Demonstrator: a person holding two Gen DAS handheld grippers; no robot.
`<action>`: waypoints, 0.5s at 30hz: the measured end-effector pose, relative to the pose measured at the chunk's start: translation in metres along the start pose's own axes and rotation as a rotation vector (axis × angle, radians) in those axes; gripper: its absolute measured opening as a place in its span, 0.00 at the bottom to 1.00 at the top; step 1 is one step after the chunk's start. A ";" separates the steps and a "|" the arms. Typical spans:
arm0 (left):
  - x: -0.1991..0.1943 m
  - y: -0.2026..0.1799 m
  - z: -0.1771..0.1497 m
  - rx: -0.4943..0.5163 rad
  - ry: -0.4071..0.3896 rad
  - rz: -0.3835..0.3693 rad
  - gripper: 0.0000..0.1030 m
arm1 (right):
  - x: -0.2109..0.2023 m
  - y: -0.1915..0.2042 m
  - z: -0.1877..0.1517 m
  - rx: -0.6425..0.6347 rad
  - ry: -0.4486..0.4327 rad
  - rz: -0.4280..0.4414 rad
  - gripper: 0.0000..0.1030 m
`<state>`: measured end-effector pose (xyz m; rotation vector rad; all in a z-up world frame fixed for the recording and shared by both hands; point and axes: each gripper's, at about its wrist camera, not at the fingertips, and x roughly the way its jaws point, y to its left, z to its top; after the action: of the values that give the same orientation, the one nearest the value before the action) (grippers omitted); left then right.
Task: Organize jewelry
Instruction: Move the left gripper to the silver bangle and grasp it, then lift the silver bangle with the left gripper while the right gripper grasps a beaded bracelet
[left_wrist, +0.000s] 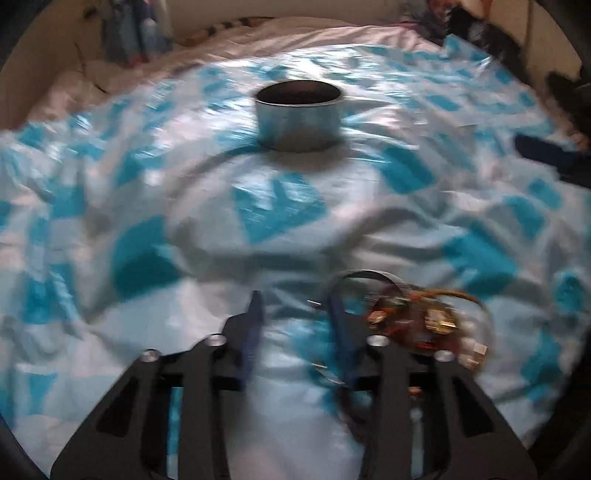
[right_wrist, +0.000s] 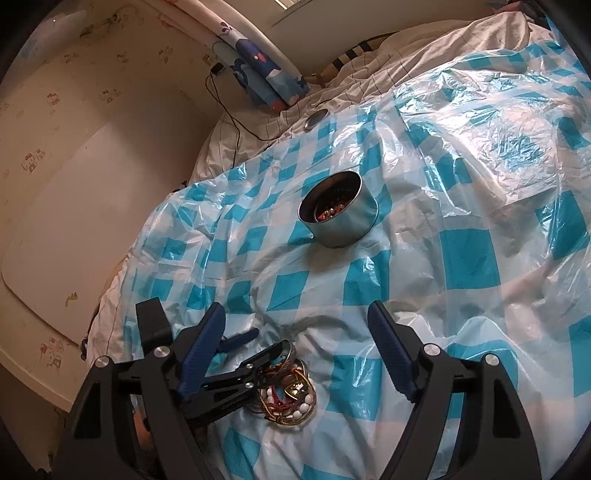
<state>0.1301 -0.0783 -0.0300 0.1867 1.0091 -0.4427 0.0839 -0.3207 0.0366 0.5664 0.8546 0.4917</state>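
A tangled pile of jewelry (right_wrist: 290, 393) with bangles, white beads and red and gold pieces lies on the blue-checked plastic sheet (right_wrist: 465, 258). In the blurred left wrist view the jewelry pile (left_wrist: 421, 321) sits just right of my left gripper (left_wrist: 295, 306). The jaws stand apart with sheet showing between them, and the right finger meets a silver bangle (left_wrist: 369, 275). In the right wrist view the left gripper (right_wrist: 267, 341) reaches into the pile from the left. My right gripper (right_wrist: 295, 308) hangs open above the pile, holding nothing. A round metal tin (right_wrist: 340, 210) with red beads inside stands farther back.
The tin (left_wrist: 299, 114) sits mid-sheet ahead of the left gripper. Its lid (right_wrist: 316, 118) lies on the white bedding beyond the sheet. A wall and a black cable (right_wrist: 229, 110) are to the left. Dark clutter (left_wrist: 554, 110) lines the right edge of the bed.
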 end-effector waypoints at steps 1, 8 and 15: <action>0.000 0.002 -0.001 -0.015 0.000 -0.031 0.28 | 0.001 0.000 0.000 -0.005 0.004 -0.001 0.75; 0.000 0.016 -0.004 -0.081 -0.001 -0.076 0.05 | 0.008 0.002 -0.004 -0.026 0.034 -0.007 0.75; -0.019 0.054 -0.007 -0.207 -0.055 -0.059 0.04 | 0.037 0.013 -0.021 -0.132 0.199 -0.017 0.75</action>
<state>0.1399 -0.0226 -0.0200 -0.0406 1.0011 -0.3926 0.0852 -0.2827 0.0134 0.3931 1.0074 0.5908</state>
